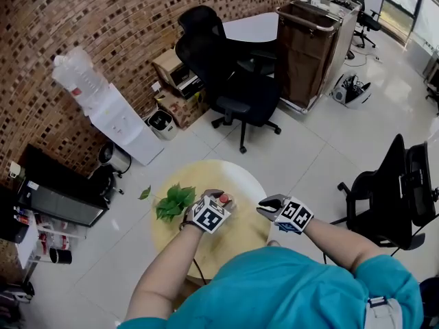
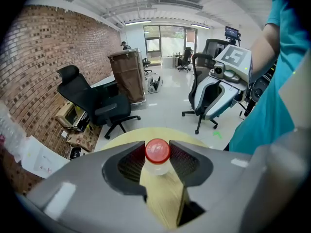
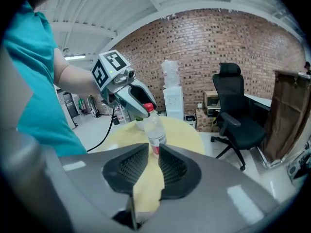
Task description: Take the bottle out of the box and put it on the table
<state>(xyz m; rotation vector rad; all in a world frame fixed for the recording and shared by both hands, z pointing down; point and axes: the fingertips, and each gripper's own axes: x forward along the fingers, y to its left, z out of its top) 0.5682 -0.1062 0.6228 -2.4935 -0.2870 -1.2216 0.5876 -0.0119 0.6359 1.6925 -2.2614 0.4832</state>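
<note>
Partway closed, the left tool clamps the bottle.

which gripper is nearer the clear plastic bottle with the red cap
Left. The left gripper clamps the clear plastic red-capped bottle; the right gripper sits apart beside it.

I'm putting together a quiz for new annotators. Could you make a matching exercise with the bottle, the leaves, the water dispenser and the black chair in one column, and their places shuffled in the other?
Things:
1. bottle
2. leaves
3. water dispenser
4. black chair

Places:
A. in front of the white desk
B. beside the brick wall
C. lying on the round table
D. gripped by the left gripper

Pairs: 1-D, 2-C, 3-B, 4-A.
</note>
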